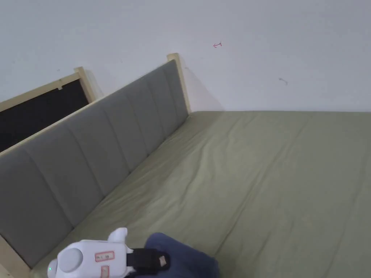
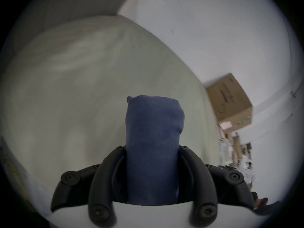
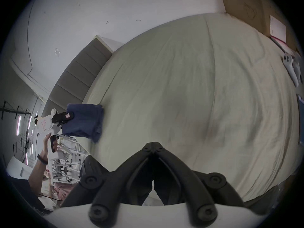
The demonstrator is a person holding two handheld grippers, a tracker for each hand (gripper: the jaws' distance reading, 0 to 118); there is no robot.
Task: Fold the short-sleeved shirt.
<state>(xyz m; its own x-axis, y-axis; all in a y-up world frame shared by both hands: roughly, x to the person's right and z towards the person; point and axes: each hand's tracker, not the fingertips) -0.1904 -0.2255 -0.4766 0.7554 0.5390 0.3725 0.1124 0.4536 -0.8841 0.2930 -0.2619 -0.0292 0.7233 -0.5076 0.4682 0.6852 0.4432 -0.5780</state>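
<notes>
- Across the bed (image 1: 275, 188), olive sheet w/ loose wrinkles; grey headboard (image 1: 90, 155) along the left side, white wall (image 1: 253, 54) behind. Plenty of flat sheet mid-bed to work on.
- Off to the far edge, brown box (image 2: 230, 100) & a couple of white controllers (image 3: 289, 67); well apart from the action, can be ignored.
- Held up at the near-left corner of the bed: shirt (image 3: 85, 121), navy, already a compact multi-layer bundle, so folding looks about done. One loose corner hanging low at the bundle's bottom edge.
- Left gripper (image 2: 152, 151): clamped on the shirt, both jaws pressing its sides, cloth sticking out past the tips.
- Right gripper (image 3: 153, 143): closed on nothing, jaw tips touching, hovering over bare sheet.
- Probably set-down step now. To do well: lower bundle flat onto a smooth patch, keep layers squared, let the hanging corner land under rather than splay out.
- Release only once weight rests on the sheet; pull jaws straight back so top layer doesn't drag.
- Spare right one handy for pressing edges flat afterwards.
</notes>
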